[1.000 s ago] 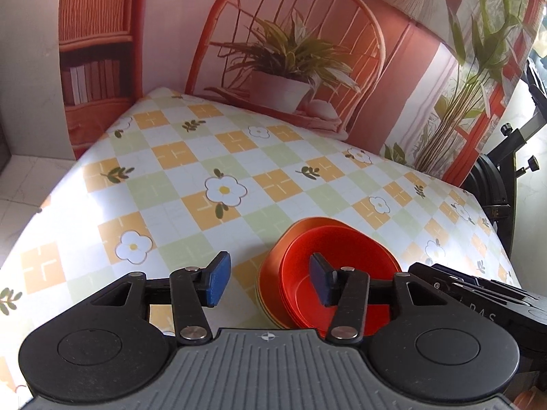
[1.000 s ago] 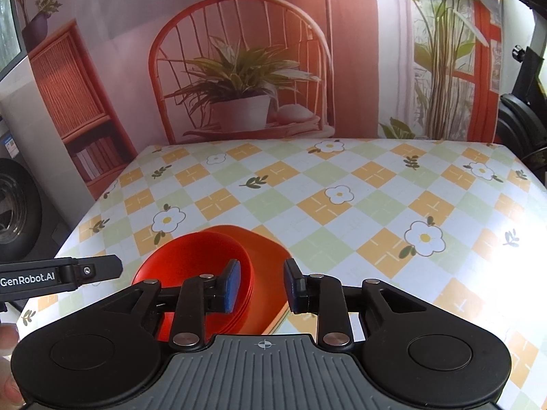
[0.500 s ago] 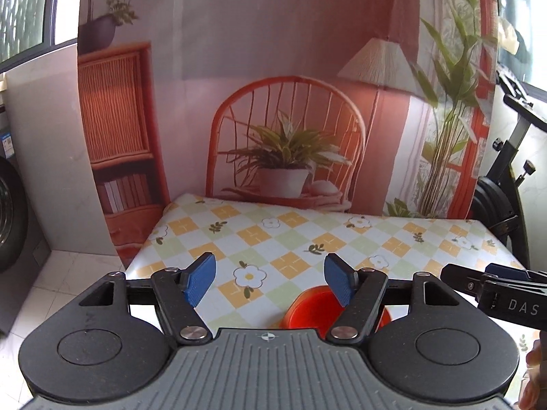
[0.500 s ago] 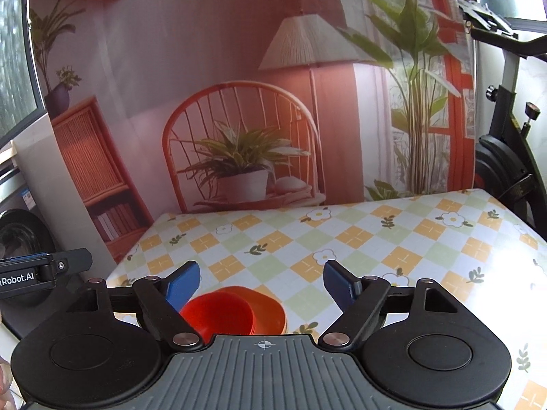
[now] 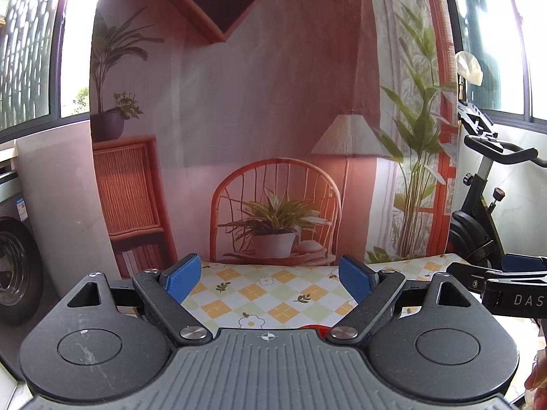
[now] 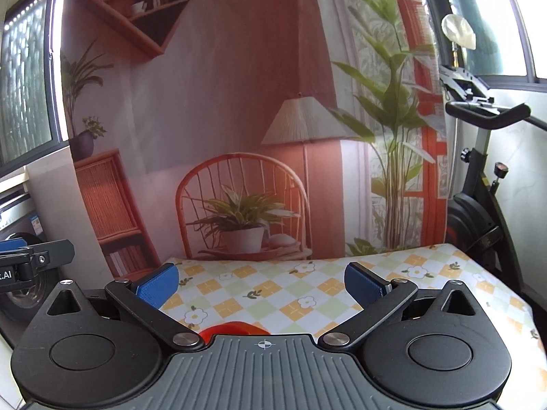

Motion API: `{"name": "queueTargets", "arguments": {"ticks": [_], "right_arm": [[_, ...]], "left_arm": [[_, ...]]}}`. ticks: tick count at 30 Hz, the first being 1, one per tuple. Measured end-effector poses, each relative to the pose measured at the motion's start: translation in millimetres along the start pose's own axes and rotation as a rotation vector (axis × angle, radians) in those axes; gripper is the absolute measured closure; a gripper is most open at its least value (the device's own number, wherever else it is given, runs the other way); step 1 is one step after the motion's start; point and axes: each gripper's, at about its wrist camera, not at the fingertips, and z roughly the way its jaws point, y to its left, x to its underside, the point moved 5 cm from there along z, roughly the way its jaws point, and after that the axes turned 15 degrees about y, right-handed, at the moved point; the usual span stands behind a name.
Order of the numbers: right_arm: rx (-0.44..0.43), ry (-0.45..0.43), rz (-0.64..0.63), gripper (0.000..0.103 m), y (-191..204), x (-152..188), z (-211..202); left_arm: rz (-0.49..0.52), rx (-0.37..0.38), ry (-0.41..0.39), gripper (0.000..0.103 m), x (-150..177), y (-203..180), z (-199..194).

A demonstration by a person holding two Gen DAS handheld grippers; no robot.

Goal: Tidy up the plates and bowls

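Observation:
Only a sliver of the red bowl and orange plate stack [image 6: 232, 328] shows over my right gripper's body, at the near edge of the checked flower tablecloth [image 6: 307, 294]; in the left wrist view a thin red strip of the stack [image 5: 312, 326] peeks out the same way. My left gripper [image 5: 268, 282] is wide open and empty, raised and pulled back from the table. My right gripper [image 6: 261, 285] is also wide open and holds nothing. Each gripper appears at the edge of the other's view.
A printed backdrop [image 5: 273, 136] with a chair, plant and lamp hangs behind the table. An exercise bike [image 6: 485, 188] stands at the right. A washing machine [image 5: 13, 266] sits at the left. A fingertip [image 5: 535, 381] shows at the lower right.
Both grippers have lifted and drawn back from the stack, tilting up toward the backdrop. Their jaws have spread from narrow to wide open. The stack has dropped almost out of sight.

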Motion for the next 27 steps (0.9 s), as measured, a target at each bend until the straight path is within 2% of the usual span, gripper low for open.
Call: {"name": "queueTargets", "arguments": {"ticks": [12, 27], "right_arm": [[0.059, -0.079, -0.032, 0.000, 4, 4, -72], [0.060, -0.101, -0.023, 0.000, 3, 5, -91]], "left_arm": [[0.022, -0.002, -0.057, 0.014, 2, -8, -61], [0.007, 0.015, -0.059, 0.014, 4, -6, -71]]}}
